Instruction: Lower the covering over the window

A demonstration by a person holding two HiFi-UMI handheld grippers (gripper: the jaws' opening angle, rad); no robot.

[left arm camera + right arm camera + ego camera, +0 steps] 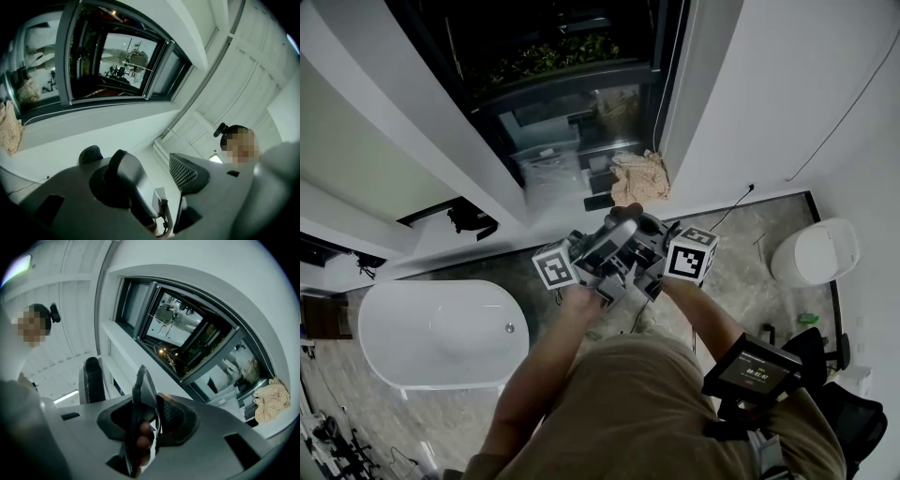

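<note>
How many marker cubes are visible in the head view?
2: one marker cube at picture left, near the bathtub; the other at picture right, toward the toilet. None appears hidden.

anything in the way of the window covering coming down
A crumpled beige cloth lies at the foot of the window, in its right corner in the head view; a covering dropped that far could catch on it. The covering is not in view.

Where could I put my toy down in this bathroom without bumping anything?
The grey floor left of the toilet is mostly bare, except a thin cable. The floor in front of the bathtub looks free too. It is crowded at the foot of the window: a crumpled cloth and clear plastic containers.
</note>
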